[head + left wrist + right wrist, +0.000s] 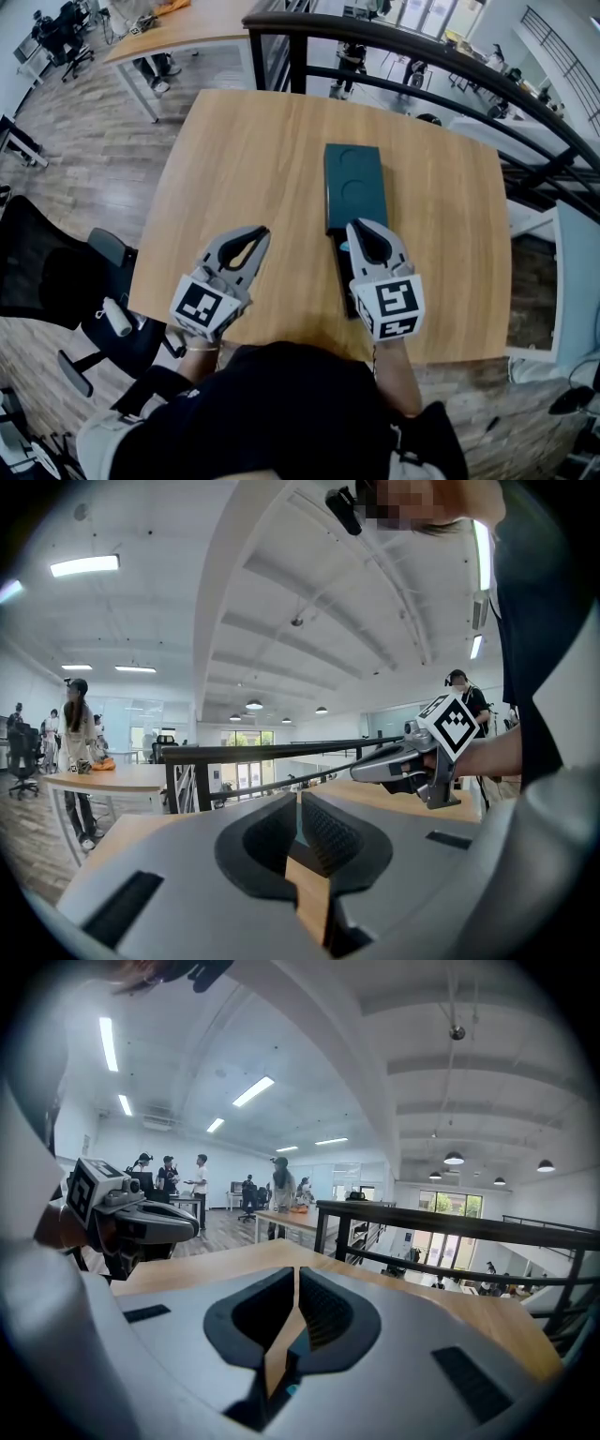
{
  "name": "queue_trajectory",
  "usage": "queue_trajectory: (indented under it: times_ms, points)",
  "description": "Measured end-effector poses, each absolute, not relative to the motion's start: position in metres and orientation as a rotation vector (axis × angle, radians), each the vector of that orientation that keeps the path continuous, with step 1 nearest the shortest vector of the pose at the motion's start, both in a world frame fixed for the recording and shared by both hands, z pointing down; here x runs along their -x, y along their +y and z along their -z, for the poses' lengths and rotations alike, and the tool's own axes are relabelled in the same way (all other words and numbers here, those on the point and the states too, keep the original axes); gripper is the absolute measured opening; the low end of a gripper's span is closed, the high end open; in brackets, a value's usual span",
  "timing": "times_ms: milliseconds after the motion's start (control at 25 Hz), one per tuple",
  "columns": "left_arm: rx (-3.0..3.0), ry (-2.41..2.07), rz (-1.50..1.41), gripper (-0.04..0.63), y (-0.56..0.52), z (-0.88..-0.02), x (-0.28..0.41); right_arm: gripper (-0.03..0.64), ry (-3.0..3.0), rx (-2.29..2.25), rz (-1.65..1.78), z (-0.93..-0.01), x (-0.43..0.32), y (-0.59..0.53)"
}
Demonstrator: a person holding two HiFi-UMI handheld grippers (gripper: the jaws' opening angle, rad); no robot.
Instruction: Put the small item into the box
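A dark green box (354,183) with two round dents in its top lies on the wooden table (244,159), right of the middle. A black tray part (342,281) sticks out from under it toward me. A small teal spot (344,247) shows there beside my right gripper; I cannot tell what it is. My right gripper (360,226) hovers over that tray end, jaws together and empty. My left gripper (259,232) is shut above bare wood, left of the box. Each gripper view shows its own jaws closed: left gripper (298,799), right gripper (296,1274).
A black railing (403,52) runs behind the table's far edge. An office chair (103,309) stands at the left by the near corner. Another table (178,23) is at the far left. People stand far off in the office.
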State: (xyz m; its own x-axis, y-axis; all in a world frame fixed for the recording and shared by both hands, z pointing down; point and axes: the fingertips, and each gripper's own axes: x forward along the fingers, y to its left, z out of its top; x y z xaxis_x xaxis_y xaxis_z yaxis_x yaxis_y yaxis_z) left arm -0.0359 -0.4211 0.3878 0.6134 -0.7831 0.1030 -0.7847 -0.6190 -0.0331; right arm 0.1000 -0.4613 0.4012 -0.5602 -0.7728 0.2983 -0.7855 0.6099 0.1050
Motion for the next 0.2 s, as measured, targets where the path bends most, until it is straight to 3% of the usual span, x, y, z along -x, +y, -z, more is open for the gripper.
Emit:
queue_trajectory:
  times_ms: [200]
  points:
    - [-2.808,-1.374,-0.162,0.027,-0.4185,-0.3871,0.0370,0.032,-2.525,-1.266,-0.044,-0.4030,-0.0994,-0.4594]
